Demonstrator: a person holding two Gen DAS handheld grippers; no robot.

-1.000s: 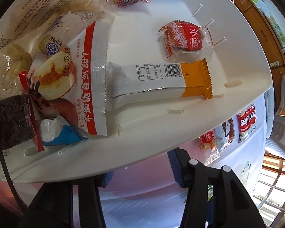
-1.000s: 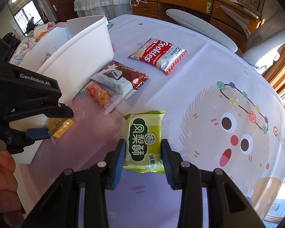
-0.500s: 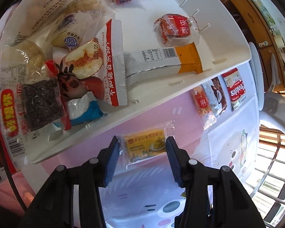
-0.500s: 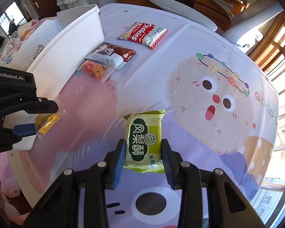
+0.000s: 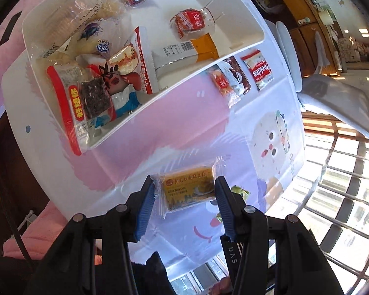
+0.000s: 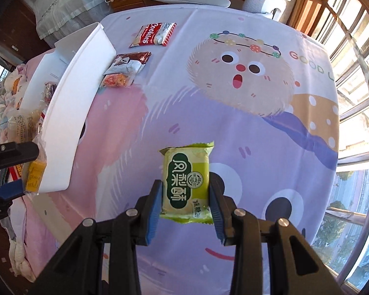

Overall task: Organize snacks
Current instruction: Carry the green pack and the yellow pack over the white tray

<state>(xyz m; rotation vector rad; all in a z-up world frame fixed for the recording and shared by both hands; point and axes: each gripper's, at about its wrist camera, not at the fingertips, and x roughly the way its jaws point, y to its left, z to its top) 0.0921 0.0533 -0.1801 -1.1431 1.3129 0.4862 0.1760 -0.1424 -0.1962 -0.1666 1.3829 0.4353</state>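
Observation:
My left gripper is shut on a yellow snack packet and holds it high above the table, near the white bin. The bin holds several wrapped snacks. My right gripper is shut on a green pastry packet and holds it above the tablecloth. The bin also shows at the left of the right wrist view, with the left gripper's yellow packet beside its near corner.
Three packets lie on the cartoon tablecloth beside the bin: a red cookies packet, a brown packet and an orange packet. A white chair and a wooden cabinet stand past the table. Windows are at the right.
Both grippers have risen with their packets still held, so the table and bin look smaller. The left gripper lifted the yellow packet from beside the bin's wall.

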